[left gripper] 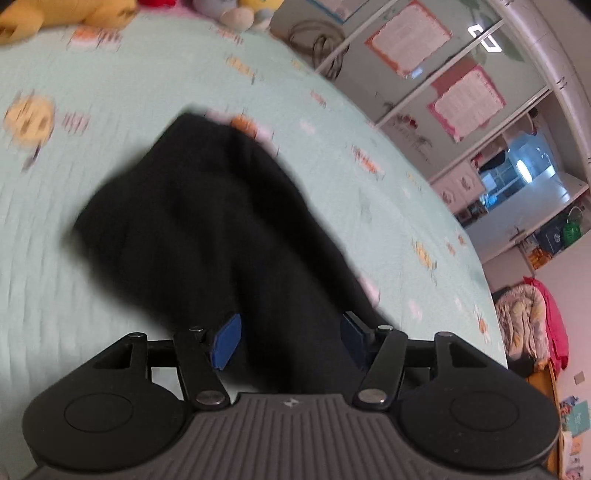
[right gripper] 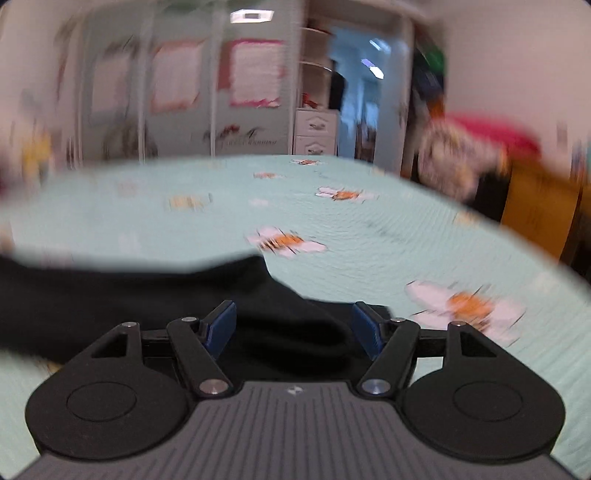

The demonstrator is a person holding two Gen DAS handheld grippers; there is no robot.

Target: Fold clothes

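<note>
A black garment [left gripper: 207,221] lies bunched on a mint-green bedspread [left gripper: 110,92] with bee prints. In the left wrist view my left gripper [left gripper: 290,341] is open, its blue pads [left gripper: 226,345] spread either side of the cloth's near end, which passes between them. In the right wrist view the same black garment [right gripper: 129,295] stretches from the left edge to the gripper. My right gripper [right gripper: 295,326] is open, with a fold of the cloth lying between its blue pads [right gripper: 219,326]. Both views are motion-blurred.
Plush toys [left gripper: 236,14] sit at the far end of the bed. A wardrobe with mirrored doors and pink-framed sheets [left gripper: 465,99] stands beyond the bed's side. A pile of clothes [left gripper: 528,321] and a wooden cabinet [right gripper: 535,206] are beside the bed.
</note>
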